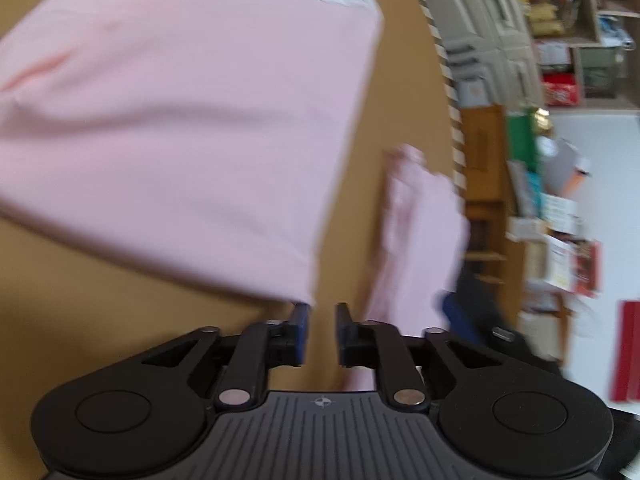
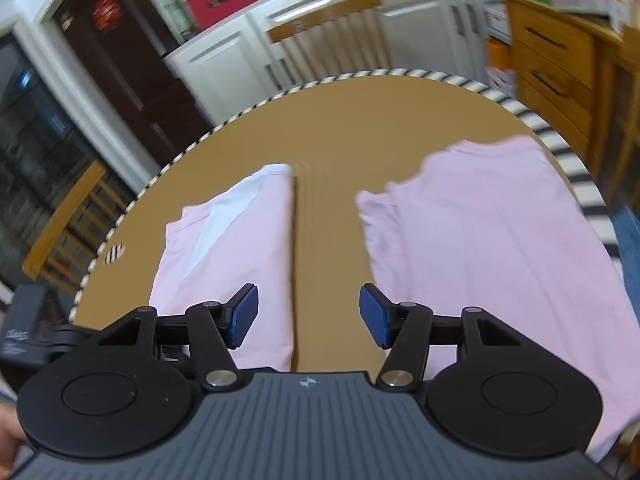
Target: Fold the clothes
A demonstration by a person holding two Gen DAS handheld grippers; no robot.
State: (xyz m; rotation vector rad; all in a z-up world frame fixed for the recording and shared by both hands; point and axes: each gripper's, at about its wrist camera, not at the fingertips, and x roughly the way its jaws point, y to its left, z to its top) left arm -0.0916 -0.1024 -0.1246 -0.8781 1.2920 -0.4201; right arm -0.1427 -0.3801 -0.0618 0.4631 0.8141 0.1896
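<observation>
Tongs: my left tongs (image 1: 322, 334) stand slightly apart, nothing between them.
Ahead: folded pink shirt (image 1: 180, 132) flat on brown worktop (image 1: 380, 120).
Right: second pink garment (image 1: 420, 232), blurred.

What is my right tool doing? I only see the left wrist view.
Observer: The right tool is open and empty, over the bare table between the folded garment and a pink shirt.
Operator: Is that shirt folded too?
Observer: It doesn't look so. It lies spread out, much wider than the folded one.
Operator: Anything beyond the table?
Observer: A wooden chair stands at its far edge.
</observation>
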